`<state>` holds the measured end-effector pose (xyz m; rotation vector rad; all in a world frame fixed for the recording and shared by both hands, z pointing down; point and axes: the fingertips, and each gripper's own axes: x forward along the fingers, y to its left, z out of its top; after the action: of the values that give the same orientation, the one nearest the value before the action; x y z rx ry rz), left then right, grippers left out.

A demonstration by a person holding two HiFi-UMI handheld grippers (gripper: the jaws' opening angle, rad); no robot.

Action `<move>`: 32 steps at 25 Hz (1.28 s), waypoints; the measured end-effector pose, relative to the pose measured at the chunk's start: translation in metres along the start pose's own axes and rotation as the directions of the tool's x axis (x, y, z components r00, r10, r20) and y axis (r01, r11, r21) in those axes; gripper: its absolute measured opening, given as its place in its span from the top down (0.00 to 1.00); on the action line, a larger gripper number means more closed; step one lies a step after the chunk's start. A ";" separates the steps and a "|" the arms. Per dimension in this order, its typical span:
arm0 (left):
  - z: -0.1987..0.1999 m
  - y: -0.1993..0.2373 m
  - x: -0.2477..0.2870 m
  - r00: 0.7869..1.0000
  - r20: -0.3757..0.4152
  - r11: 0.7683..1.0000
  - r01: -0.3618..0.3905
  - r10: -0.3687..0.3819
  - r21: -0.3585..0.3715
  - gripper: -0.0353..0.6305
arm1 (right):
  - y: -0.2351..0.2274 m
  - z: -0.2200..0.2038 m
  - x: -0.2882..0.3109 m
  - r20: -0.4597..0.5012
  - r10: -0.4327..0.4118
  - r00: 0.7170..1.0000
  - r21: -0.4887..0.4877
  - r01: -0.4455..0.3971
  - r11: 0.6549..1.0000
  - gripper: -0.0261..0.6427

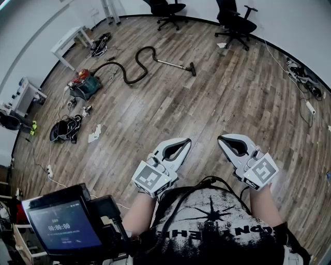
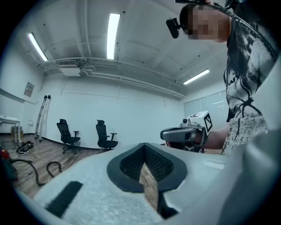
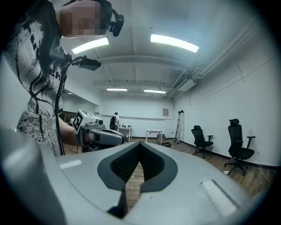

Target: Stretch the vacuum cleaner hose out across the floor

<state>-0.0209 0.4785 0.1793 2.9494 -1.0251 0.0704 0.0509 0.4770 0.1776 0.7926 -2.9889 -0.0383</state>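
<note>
We hold left claw (image 1: 186,140) and right claw (image 1: 221,138) closed, empty; open wood floor (image 1: 207,103) runs ahead to the curled vacuum hose (image 1: 128,81).

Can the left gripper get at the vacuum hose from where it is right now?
Probably not. The hose lies far off across the floor by the vacuum cleaner, while the left gripper is held shut before the person's torso. Bare floor lies between, so walking over should do it.

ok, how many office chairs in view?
2. Both are far off, at the top of the head view: one office chair near centre, the other right of it. More may be hidden off-frame.
</note>
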 end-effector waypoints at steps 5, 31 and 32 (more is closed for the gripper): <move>-0.008 0.002 0.000 0.999 -0.033 1.000 -0.006 0.006 -0.013 0.95 | -0.002 -0.001 0.003 0.004 0.006 1.000 -0.003 -0.006 1.000 0.95; -0.017 0.035 -0.025 0.998 -0.027 0.998 -0.057 0.058 0.024 0.95 | 0.021 -0.004 0.061 0.036 0.116 0.993 -0.013 -0.116 0.993 0.95; -0.017 0.042 -0.032 0.998 -0.022 0.998 -0.064 0.064 0.007 0.95 | 0.025 -0.005 0.071 0.033 0.120 0.992 -0.009 -0.120 0.993 0.95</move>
<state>-0.0724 0.4658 0.1951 2.9143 -1.1190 0.1080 -0.0226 0.4634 0.1862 0.6162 -3.0591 -0.0581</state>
